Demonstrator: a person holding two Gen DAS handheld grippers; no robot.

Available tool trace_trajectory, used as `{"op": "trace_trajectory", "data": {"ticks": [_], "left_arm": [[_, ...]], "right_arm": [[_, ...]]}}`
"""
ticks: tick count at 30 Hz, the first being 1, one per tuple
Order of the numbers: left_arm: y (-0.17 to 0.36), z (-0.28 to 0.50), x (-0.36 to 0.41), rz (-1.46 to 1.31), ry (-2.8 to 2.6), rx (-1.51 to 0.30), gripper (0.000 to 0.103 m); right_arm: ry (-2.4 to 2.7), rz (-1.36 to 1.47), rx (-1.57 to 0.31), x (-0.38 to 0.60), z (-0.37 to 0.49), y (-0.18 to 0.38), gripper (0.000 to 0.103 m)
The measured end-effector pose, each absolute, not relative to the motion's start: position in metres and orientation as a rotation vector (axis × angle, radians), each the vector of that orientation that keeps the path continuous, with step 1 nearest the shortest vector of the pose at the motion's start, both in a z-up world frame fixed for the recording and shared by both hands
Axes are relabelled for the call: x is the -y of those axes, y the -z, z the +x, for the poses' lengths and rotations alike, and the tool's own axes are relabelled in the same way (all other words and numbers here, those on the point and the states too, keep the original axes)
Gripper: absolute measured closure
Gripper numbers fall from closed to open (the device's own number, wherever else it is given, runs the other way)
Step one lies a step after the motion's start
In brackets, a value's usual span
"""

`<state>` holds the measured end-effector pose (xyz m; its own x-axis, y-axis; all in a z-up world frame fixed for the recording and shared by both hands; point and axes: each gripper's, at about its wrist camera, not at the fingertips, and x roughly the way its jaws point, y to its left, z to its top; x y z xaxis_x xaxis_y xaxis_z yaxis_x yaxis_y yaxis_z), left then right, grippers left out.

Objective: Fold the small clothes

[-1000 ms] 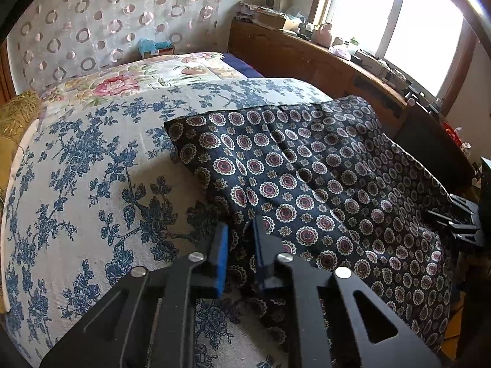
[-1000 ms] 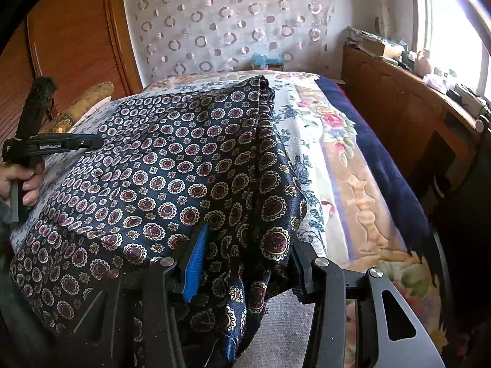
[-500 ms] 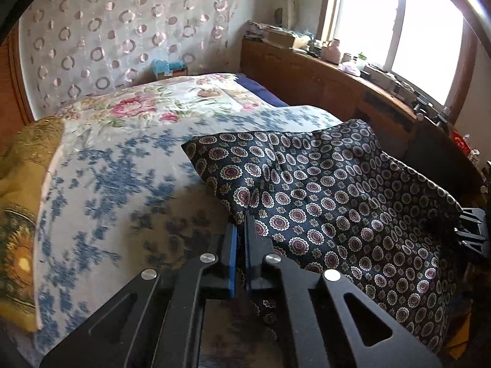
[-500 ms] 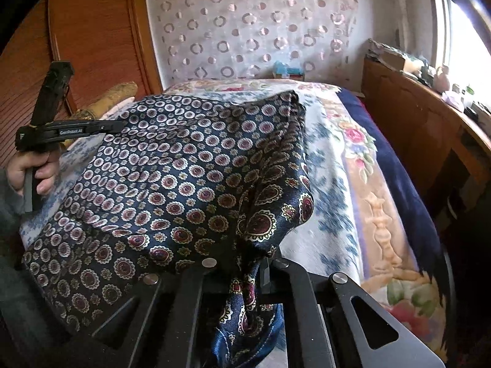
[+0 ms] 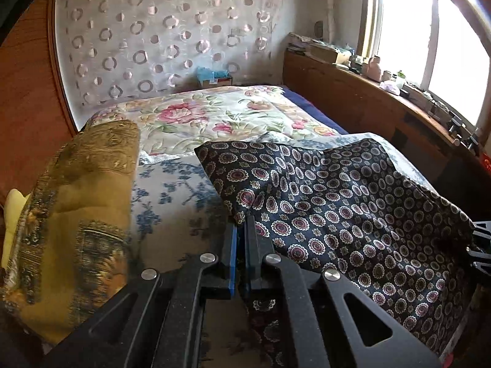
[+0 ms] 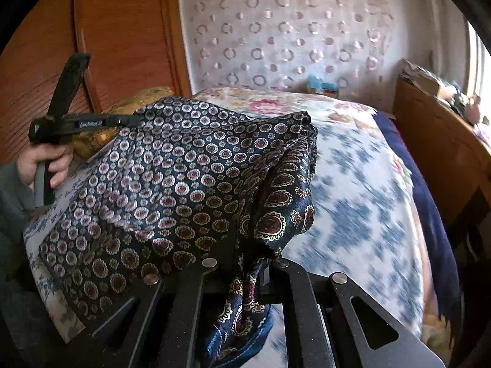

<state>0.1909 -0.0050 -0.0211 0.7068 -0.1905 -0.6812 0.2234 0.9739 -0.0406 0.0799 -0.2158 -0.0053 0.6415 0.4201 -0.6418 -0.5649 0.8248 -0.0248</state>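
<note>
Sunlight from a window (image 5: 408,30) falls across a bed (image 5: 184,190) laid with a white sheet printed in blue flowers, the landmark for everything else. Beyond the bed's far end hangs a pale curtain (image 5: 172,33) dotted with rings, and a small blue box (image 5: 213,76) sits at its foot. Along the bed's window side runs a wooden ledge (image 5: 368,98) crowded with small items. A mustard-gold cushion (image 5: 76,202) rests on the bed's opposite side, against a wood-panelled wall (image 6: 92,46).

Spread over the near part of the bed is the navy patterned garment (image 5: 337,202), covered in round medallions. The left gripper (image 5: 240,230) is pressed together on the garment's left edge, which runs between its blue-lined pads. A hand (image 6: 46,162) holds that tool by its handle, with a grey sleeve (image 6: 12,196) behind it. The right gripper (image 6: 250,273) pinches a bunched corner of the same garment, folds of fabric hanging down between its arms, and the cloth rises in a hump over the bed between the two tools.
</note>
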Motion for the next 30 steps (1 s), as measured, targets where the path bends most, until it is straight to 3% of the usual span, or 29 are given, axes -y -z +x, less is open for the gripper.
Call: {"op": "trace_trajectory", "data": {"ticks": [6,8,12,16,30], "left_arm": [[0.028,0.182,0.004,0.041,0.226,-0.769,0.096],[0.027,0.173,0.002,0.036,0.229,-0.764,0.094],[0.028,0.154,-0.004,0.016,0.259,-0.764,0.061],[0.03,0.135,-0.012,-0.007,0.253,-0.777,0.06],[0.049,0.061,-0.001,0.078,0.298,-0.818,0.059]], "right_arm": [[-0.537,-0.222,-0.685,0.228,0.09,0.011,0.096],[-0.498,-0.224,-0.686,0.234,0.091,0.01,0.08],[-0.468,-0.233,-0.672,0.243,0.086,0.007,0.074],[-0.432,-0.276,-0.625,0.243,0.068,0.002,0.062],[-0.527,-0.275,-0.597,0.221,0.02,-0.003,0.051]]}}
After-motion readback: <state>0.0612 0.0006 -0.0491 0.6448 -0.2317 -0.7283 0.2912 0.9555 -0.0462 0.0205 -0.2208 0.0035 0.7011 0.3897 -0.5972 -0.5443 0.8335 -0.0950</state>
